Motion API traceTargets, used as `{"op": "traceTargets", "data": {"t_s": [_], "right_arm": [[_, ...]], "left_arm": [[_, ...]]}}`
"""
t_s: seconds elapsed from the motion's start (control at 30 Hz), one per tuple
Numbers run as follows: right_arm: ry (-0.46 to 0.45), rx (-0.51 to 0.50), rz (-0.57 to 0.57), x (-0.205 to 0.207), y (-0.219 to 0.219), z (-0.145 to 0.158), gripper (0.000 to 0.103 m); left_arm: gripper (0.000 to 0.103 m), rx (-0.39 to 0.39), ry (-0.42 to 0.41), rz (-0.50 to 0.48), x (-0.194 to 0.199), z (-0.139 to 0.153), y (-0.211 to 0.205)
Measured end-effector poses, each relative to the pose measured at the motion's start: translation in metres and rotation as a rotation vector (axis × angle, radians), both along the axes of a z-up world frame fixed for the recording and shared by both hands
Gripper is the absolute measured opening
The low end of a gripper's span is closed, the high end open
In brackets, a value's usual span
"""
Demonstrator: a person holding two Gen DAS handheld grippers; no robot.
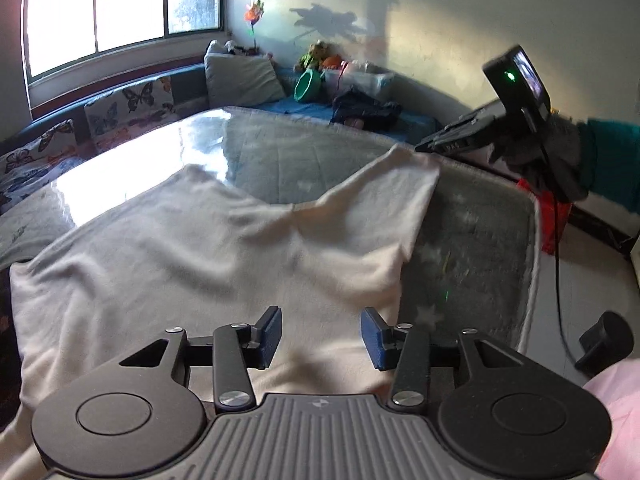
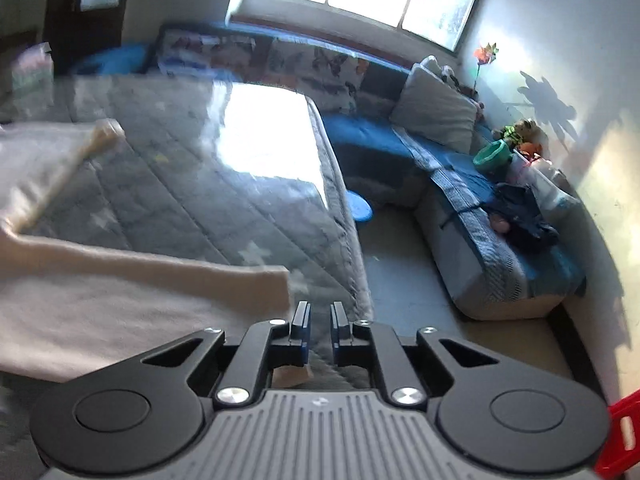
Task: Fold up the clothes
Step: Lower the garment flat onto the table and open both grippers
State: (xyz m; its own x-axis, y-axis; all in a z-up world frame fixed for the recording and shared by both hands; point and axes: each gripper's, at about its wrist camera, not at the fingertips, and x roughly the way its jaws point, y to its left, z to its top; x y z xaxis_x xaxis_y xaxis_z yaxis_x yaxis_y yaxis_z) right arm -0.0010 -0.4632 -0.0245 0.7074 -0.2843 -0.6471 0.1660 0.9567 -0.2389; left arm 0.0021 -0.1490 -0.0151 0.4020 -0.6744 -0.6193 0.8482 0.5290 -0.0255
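A cream garment (image 1: 192,248) lies spread on the grey quilted table cover (image 1: 480,232). My left gripper (image 1: 321,338) is open and empty, low over the garment's near edge. One sleeve (image 1: 404,176) stretches toward the far right, and my right gripper (image 1: 430,145) is right at its tip. In the right wrist view the right gripper (image 2: 320,330) has its jaws slightly apart with nothing between them; the sleeve end (image 2: 256,284) lies just left of the fingers. A second sleeve (image 2: 80,152) lies further left.
A blue-covered couch (image 2: 480,248) with pillows, toys, a green bowl (image 2: 494,156) and dark clothes (image 2: 524,216) runs along the wall. Bare floor (image 2: 400,280) lies between table and couch. A red object (image 1: 554,216) and a cable (image 1: 558,280) sit right of the table.
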Motion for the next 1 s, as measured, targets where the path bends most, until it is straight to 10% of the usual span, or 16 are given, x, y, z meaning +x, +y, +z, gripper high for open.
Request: {"op": "traceTargets", "data": {"t_s": [0.17,1.0], "right_arm": [[-0.027,0.142,0.097,-0.017,0.023,0.014,0.042],[-0.051,0.117,0.018,0.011,-0.011,-0.007,0.047]], "left_arm": [[0.047,-0.024,-0.002,-0.055,-0.004,0.002,-0.022],[0.053,-0.029,0.029,-0.177,-0.016,-0.005,-0.052]]}}
